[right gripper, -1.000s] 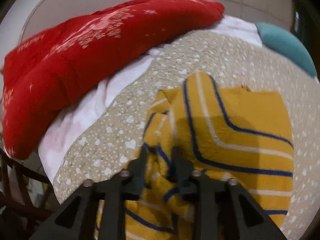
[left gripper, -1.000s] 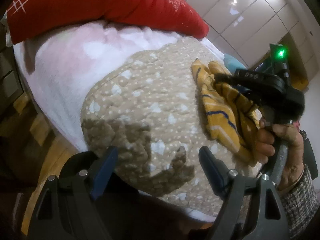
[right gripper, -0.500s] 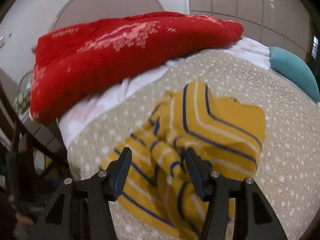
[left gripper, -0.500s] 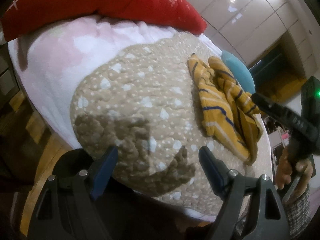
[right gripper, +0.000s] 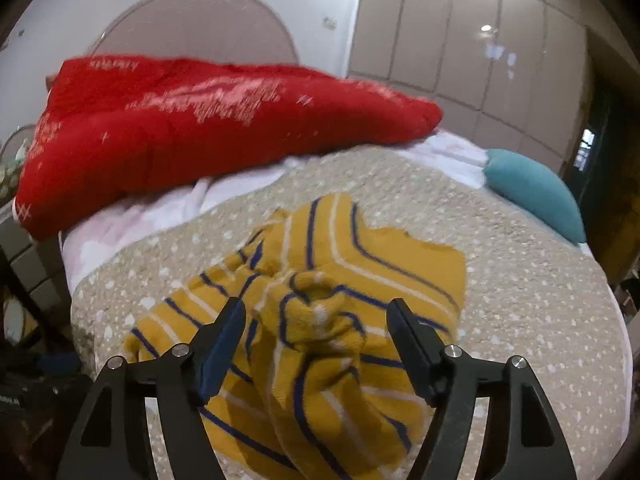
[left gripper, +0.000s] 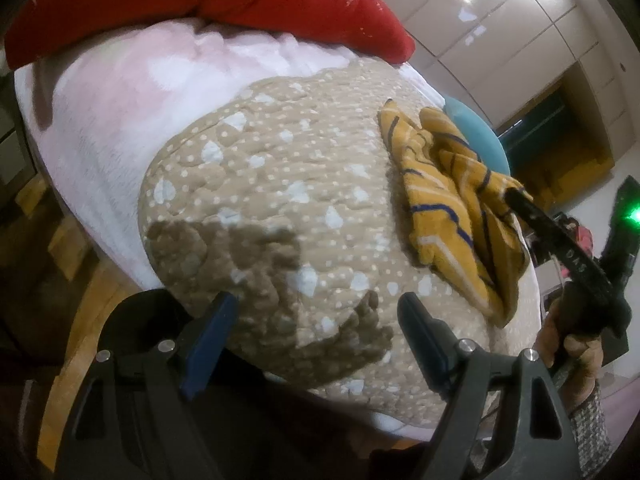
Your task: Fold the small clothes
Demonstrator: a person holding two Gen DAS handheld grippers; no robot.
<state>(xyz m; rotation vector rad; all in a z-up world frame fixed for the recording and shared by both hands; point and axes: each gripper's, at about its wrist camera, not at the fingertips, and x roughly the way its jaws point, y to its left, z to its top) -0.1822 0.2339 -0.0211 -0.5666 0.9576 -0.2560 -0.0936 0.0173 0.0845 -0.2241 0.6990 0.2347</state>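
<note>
- Hovering my right gripper (right gripper: 316,328) low over the striped yellow garment (right gripper: 344,280), I have its jaws spread wide with nothing between the pads; the bunched middle of the cloth sits just beyond the fingertips.
- My left gripper (left gripper: 316,320) is just as wide apart and grips nothing, poised over the near edge of the beige dotted quilt (left gripper: 280,184).
- The garment lies crumpled on that quilt, toward my right side, with blue and white stripes running across its folds.
- From the left wrist view, a finger of my right gripper reaches the garment's far edge; I cannot tell whether it touches.
- A red blanket (right gripper: 192,120) is heaped behind, over a pink sheet (left gripper: 120,92).
- A teal cushion (right gripper: 536,192) sits at the quilt's far right edge.
</note>
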